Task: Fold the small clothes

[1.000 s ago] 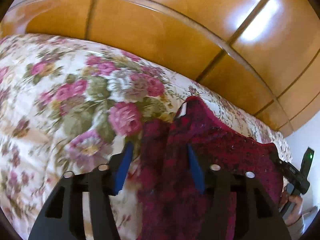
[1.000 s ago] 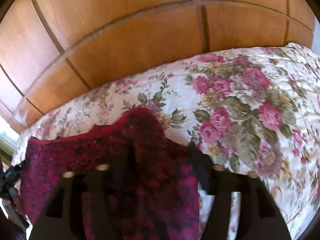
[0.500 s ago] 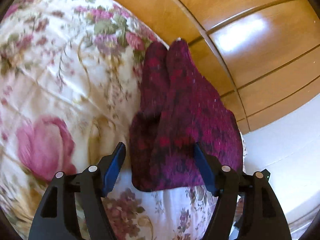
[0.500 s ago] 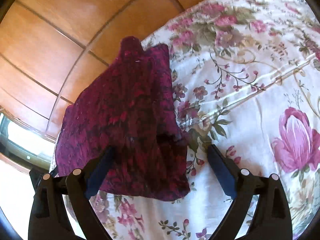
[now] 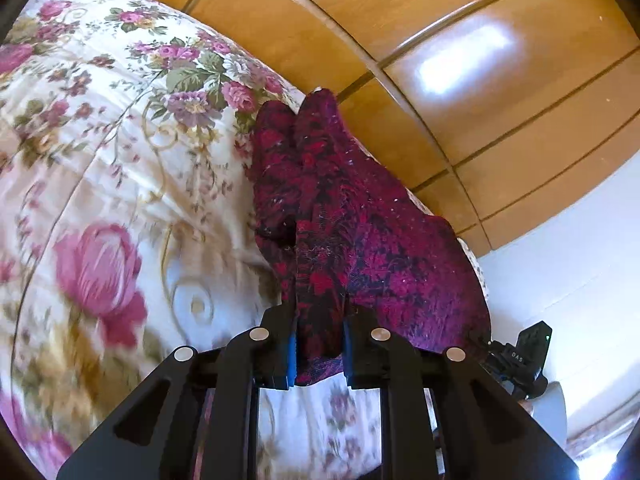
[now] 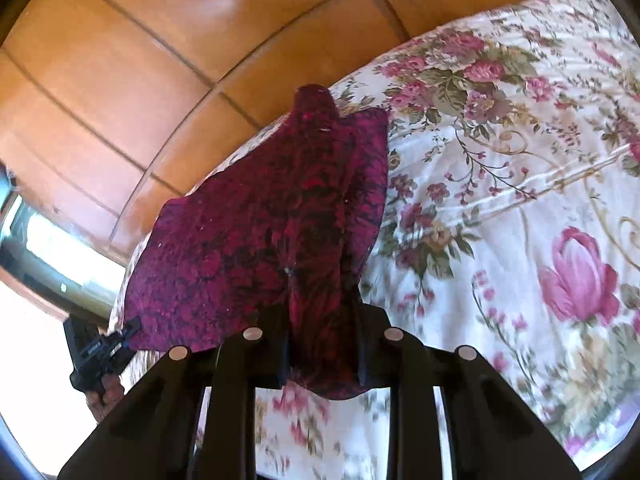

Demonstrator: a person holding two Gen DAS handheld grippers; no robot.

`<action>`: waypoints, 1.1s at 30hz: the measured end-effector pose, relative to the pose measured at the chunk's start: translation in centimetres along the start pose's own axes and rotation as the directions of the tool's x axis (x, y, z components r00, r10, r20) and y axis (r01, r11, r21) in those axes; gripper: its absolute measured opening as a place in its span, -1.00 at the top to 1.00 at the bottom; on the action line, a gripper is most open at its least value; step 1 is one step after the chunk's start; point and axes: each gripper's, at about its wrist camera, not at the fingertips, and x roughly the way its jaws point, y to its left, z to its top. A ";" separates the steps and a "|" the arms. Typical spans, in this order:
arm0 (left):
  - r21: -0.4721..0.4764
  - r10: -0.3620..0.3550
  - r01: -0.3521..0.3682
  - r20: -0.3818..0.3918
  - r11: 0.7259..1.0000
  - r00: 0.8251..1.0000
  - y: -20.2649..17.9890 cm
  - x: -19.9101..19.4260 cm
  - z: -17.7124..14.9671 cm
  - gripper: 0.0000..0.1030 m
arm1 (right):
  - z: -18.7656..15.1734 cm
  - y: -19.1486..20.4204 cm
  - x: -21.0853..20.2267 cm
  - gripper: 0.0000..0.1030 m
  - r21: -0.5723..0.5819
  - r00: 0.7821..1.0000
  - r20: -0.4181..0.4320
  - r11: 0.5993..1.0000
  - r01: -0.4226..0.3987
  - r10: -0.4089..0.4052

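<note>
Item under work: dark red patterned knit garment (image 5: 340,216), lying near the far edge of the floral bedspread (image 5: 120,200), its far end towards the wooden panelling (image 5: 400,40).
Left gripper (image 5: 320,344): jaws drawn in narrow, clamped on the near left corner of the garment; cloth bunches between the blue pads.
Right gripper (image 6: 322,344): jaws likewise narrow and holding the near right corner of the garment (image 6: 260,220); cloth fills the gap.
Garment condition: a ridge runs from each grip towards the far end; the near edge is raised off the bedspread (image 6: 520,200), the far end appears to rest on it.
Step in hand (judgement): carrying the near edge over to the far edge for a half fold.
Recommended practice: keep both corners level and equally spaced, hold light tension so the edge stays straight, lay near edge on far edge before letting go.
Risk: uneven lift would skew the fold; thick knit may slip if the grip slackens.
Change from half a second ago: both sets of jaws then stood wide around the near edge, the garment ungripped; they have now closed on it.
</note>
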 end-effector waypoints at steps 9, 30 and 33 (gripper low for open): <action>0.008 0.040 -0.039 -0.045 0.999 0.998 0.0 -3.4 -6.0 0.55 | -4.5 -1.0 -2.8 0.40 -0.024 0.996 -0.080 0.999 0.046 -0.048; 0.127 0.152 -0.152 0.008 0.980 0.988 -2.5 4.0 7.2 0.78 | 7.7 3.4 4.5 0.65 -0.155 0.972 0.023 0.959 0.236 -0.235; 0.145 0.177 -0.183 0.053 0.972 0.983 -3.1 3.8 7.6 0.78 | 8.4 4.8 3.1 0.66 -0.186 0.967 0.107 0.951 0.248 -0.231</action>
